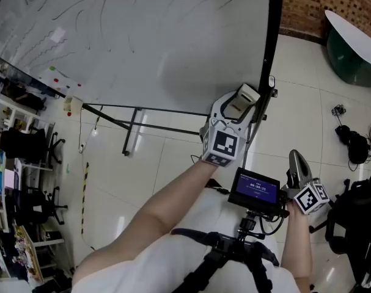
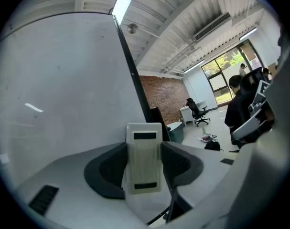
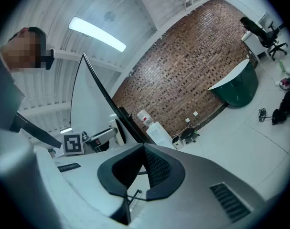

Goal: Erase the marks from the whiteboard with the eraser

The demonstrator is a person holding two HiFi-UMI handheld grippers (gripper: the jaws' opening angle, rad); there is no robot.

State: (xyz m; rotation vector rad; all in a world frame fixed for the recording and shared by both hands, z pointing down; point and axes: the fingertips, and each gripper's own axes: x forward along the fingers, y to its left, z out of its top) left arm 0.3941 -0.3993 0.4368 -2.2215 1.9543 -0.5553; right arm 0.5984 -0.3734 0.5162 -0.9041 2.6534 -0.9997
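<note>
The whiteboard (image 1: 142,47) fills the top of the head view, with thin curved marks (image 1: 81,8) across its upper part and a wavy line (image 1: 32,47) at the left. My left gripper (image 1: 239,105) is shut on a cream eraser (image 1: 246,95) at the board's lower right corner, beside the black frame. In the left gripper view the eraser (image 2: 144,157) stands upright between the jaws of that gripper (image 2: 144,149), with the blank board (image 2: 59,89) to the left. My right gripper (image 1: 294,159) hangs low at the right, and its own view shows it (image 3: 145,151) shut on nothing.
The board's stand legs (image 1: 133,127) cross the tiled floor. A brick wall (image 1: 332,5) and a green-based round table (image 1: 350,47) stand at the back right. Black bags (image 1: 353,145) lie at the right, office chairs (image 1: 26,145) at the left. A small screen (image 1: 253,188) sits on my chest rig.
</note>
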